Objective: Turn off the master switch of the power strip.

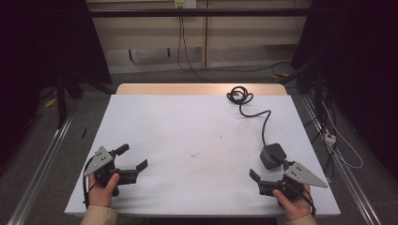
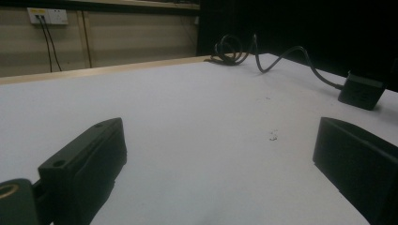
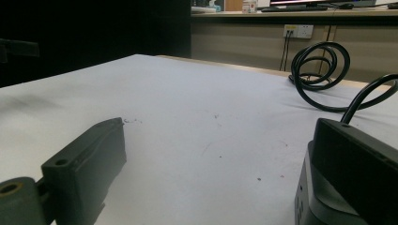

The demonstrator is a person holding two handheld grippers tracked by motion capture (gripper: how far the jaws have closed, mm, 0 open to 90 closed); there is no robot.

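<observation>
A black power adapter block (image 1: 273,155) lies on the white table (image 1: 187,136) at the right. Its black cable (image 1: 264,123) runs back to a coil (image 1: 239,95) near the far edge. My right gripper (image 1: 266,168) rests at the front right, open, with nothing between its jaws. Its far jaw sits close beside the adapter (image 3: 313,201); I cannot tell if they touch. My left gripper (image 1: 132,157) rests at the front left, open and holding nothing. From the left gripper (image 2: 218,140) the adapter (image 2: 361,90) and the coil (image 2: 232,49) lie far off. The right gripper (image 3: 216,140) faces the coil (image 3: 321,61).
A wooden strip (image 1: 197,88) edges the table's far side. Metal rails (image 1: 40,164) run along the floor on both sides. Loose cables and a white plug strip (image 1: 330,137) lie on the floor at the right. Wall sockets (image 2: 47,16) sit behind the table.
</observation>
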